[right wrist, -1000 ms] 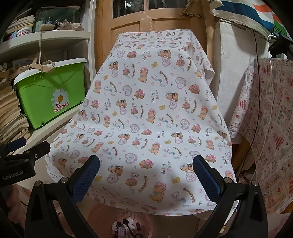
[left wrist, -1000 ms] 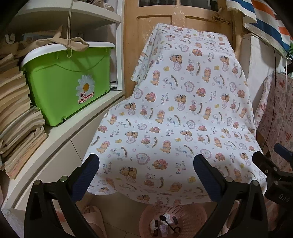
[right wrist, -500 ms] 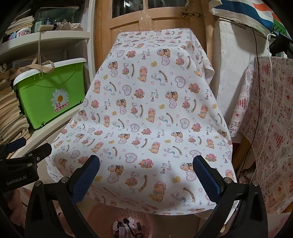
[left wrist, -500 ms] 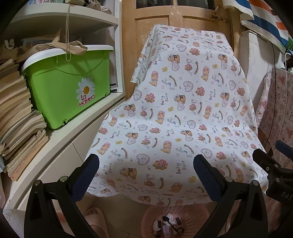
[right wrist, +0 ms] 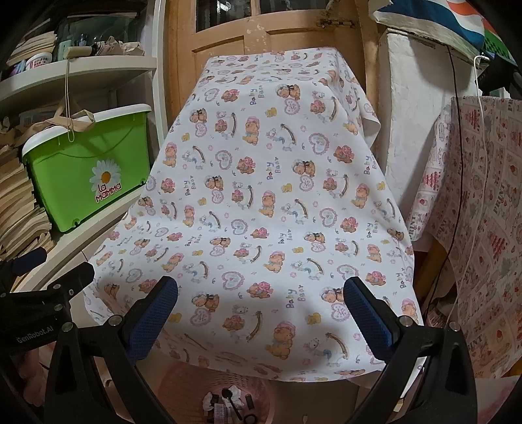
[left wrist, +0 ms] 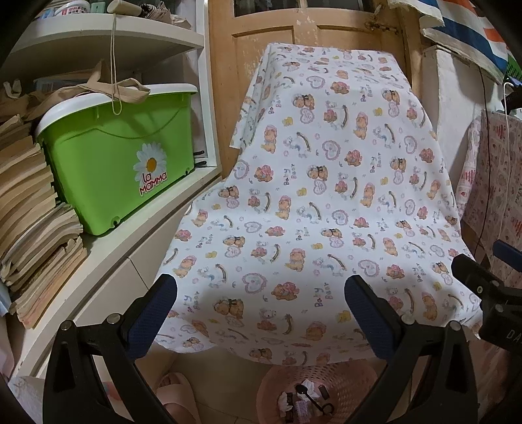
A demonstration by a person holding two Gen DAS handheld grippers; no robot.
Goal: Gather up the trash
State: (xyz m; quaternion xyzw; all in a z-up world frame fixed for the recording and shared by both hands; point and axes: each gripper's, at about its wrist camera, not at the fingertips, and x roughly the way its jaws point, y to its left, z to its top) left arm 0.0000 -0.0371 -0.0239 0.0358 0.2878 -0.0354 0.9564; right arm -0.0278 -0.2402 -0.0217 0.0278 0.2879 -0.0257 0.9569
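A pink woven basket point(left wrist: 345, 378) stands on the floor under the front edge of a table draped in a bear-print cloth point(left wrist: 319, 202). Inside it lie several bits of trash point(left wrist: 305, 402): crumpled paper, a black spoon, small wrappers. The basket point(right wrist: 182, 385) and its trash point(right wrist: 228, 404) also show in the right wrist view. My left gripper point(left wrist: 261, 293) is open and empty, above the cloth's near edge. My right gripper point(right wrist: 261, 293) is open and empty, beside the left one. No trash shows on the cloth point(right wrist: 267, 202).
A green La Momma bin point(left wrist: 120, 163) sits on a white shelf unit at the left, beside stacked papers point(left wrist: 29, 228). A wooden door point(left wrist: 313, 29) stands behind the table. Another patterned cloth point(right wrist: 483, 228) with cables hangs at the right. A pink slipper point(left wrist: 177, 401) lies on the floor.
Both grippers have tilted up and drawn back slightly, so the table and shelves sit lower in view. Both stay open and empty.
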